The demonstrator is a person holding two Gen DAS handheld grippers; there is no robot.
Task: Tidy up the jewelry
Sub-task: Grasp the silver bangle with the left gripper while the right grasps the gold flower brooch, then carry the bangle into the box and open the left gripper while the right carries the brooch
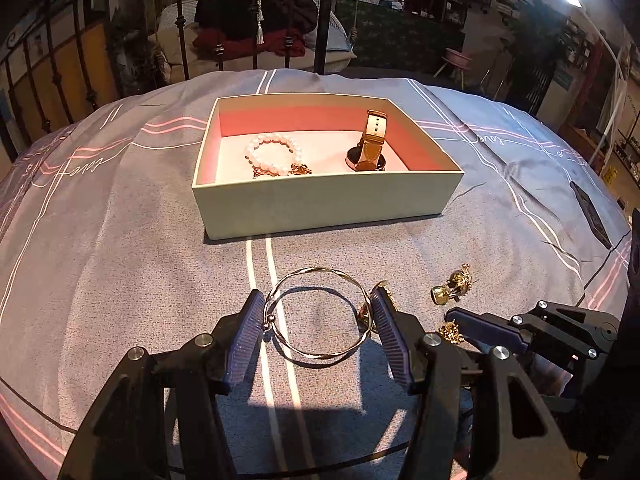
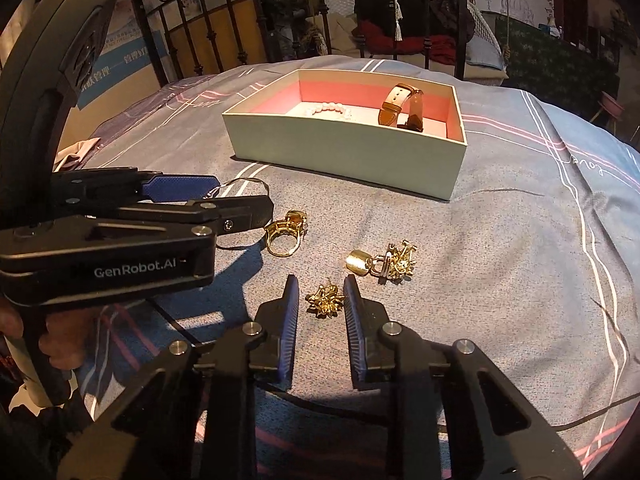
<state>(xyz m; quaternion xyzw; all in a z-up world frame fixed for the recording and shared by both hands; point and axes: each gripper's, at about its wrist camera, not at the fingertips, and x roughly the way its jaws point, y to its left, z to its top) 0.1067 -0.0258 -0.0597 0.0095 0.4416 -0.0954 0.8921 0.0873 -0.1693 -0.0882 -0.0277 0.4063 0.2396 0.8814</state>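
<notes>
One open box point(image 1: 326, 204) sits on the bed, pale green outside and pink within, and it holds two pieces: a pearl bracelet point(image 1: 272, 156) at about 9 o'clock on its floor and a brown-strapped watch point(image 1: 370, 148) at about 3 o'clock, its strap standing up. The left gripper point(image 1: 318, 318) is spread wide around a thin twisted bangle point(image 1: 318, 316) that lies flat on the cover at 6 o'clock from the box; the bangle's rim lies right against both blue pads, though whether they press on it cannot be told. The right gripper point(image 2: 321, 298) is also spread, its two pads flanking a small gold flower earring point(image 2: 325, 299) without visibly touching it. At 11 o'clock from that earring lies a gold ring with an amber stone point(image 2: 286, 234), just beside the left gripper's black finger, and at 1 o'clock lies a gold charm joined to a second flower earring point(image 2: 382, 264). The surface is a grey-blue bedcover point(image 1: 120, 240) crossed by white and pink lines. Behind it stands a dark metal bed rail point(image 1: 182, 24), and beyond that a dim room with piled dark and red cloth point(image 1: 256, 28) and a pink chair point(image 1: 458, 58) at the far right.
</notes>
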